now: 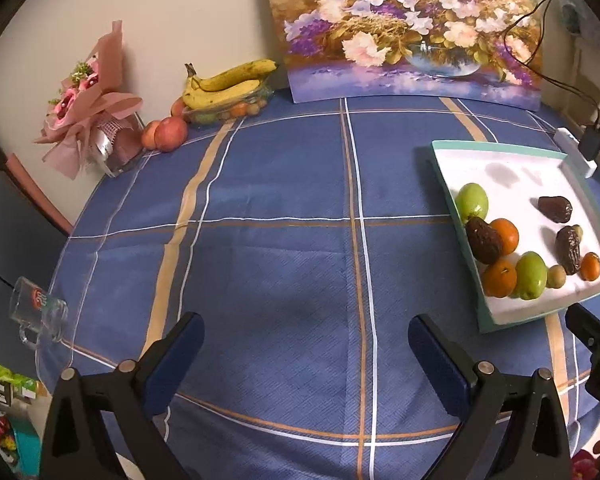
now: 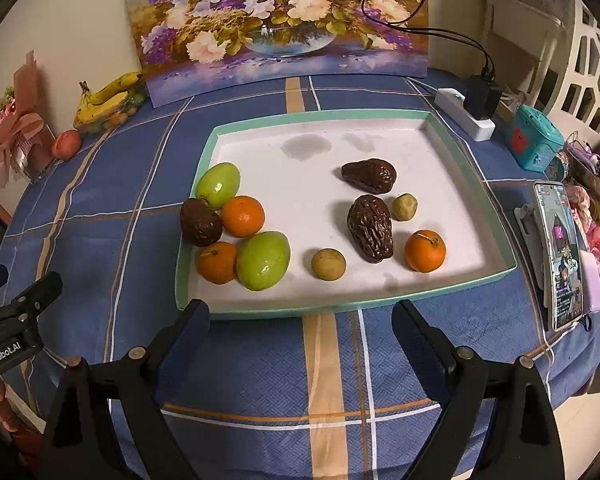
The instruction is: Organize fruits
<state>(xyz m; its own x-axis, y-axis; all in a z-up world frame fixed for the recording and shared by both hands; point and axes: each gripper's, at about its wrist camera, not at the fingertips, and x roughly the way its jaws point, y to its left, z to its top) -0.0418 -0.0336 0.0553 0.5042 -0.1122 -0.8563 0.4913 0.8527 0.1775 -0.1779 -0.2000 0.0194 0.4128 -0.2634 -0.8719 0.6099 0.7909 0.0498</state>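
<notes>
A white tray with a teal rim [image 2: 320, 114] [image 1: 500, 146] lies on the blue checked tablecloth. At its left end cluster two green fruits [image 2: 218, 185] [image 2: 263, 261], two oranges [image 2: 243, 216] [image 2: 217, 262] and a dark avocado [image 2: 200, 222]. Further right lie two more dark avocados [image 2: 369, 176] [image 2: 371, 229], two small tan fruits [image 2: 328, 264] [image 2: 405, 207] and a third orange [image 2: 425, 251]. My right gripper [image 2: 300, 320] hangs open just before the tray's near rim, nothing between its fingers. My left gripper [image 1: 306, 334] stands open over bare cloth, left of the tray.
Bananas [image 1: 228, 84] rest on a glass dish of fruit at the back left, with two reddish fruits [image 1: 166, 134] and a pink bouquet [image 1: 88, 108] beside it. A flower painting [image 1: 412, 28] leans on the wall. A glass mug [image 1: 40, 308] sits at the left edge. A phone [image 2: 560, 248] and a power strip [image 2: 464, 114] lie right of the tray.
</notes>
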